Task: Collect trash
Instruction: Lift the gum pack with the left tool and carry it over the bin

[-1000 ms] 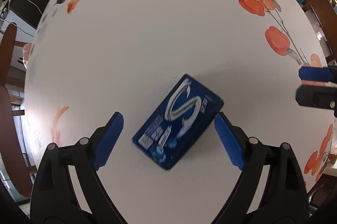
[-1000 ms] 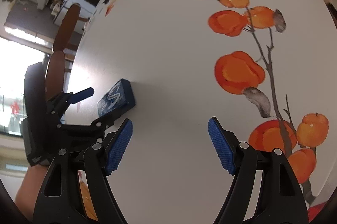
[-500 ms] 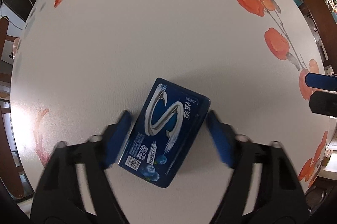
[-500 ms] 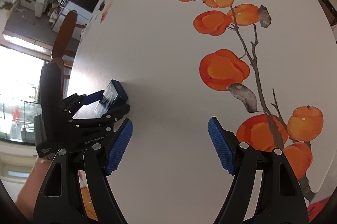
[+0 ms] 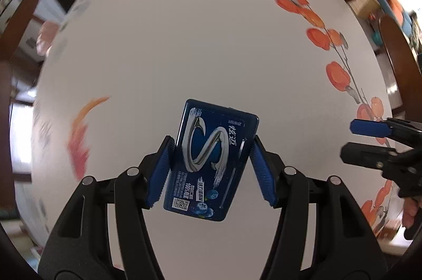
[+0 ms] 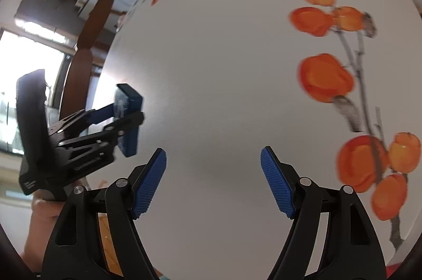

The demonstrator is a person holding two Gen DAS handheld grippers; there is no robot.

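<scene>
Between the blue pads of my left tool (image 5: 211,169) sits a flat dark-blue gum pack (image 5: 212,160), pinched across its long sides; the jaws are closing on it. Pack face is glossy, with a big silver S swoosh, white Chinese lettering, a QR code and small blueberries printed near the lower edge, corners rounded. From the right wrist view the pack (image 6: 129,119) is off the table, tilted, thin edge toward that camera, left tool (image 6: 126,119) clamped round it. My right tool (image 6: 213,182) is spread, nothing between its pads, hanging over bare white table (image 6: 211,56). Table (image 5: 197,29) is round and white with painted orange persimmon branches (image 6: 327,74) along one side.
</scene>
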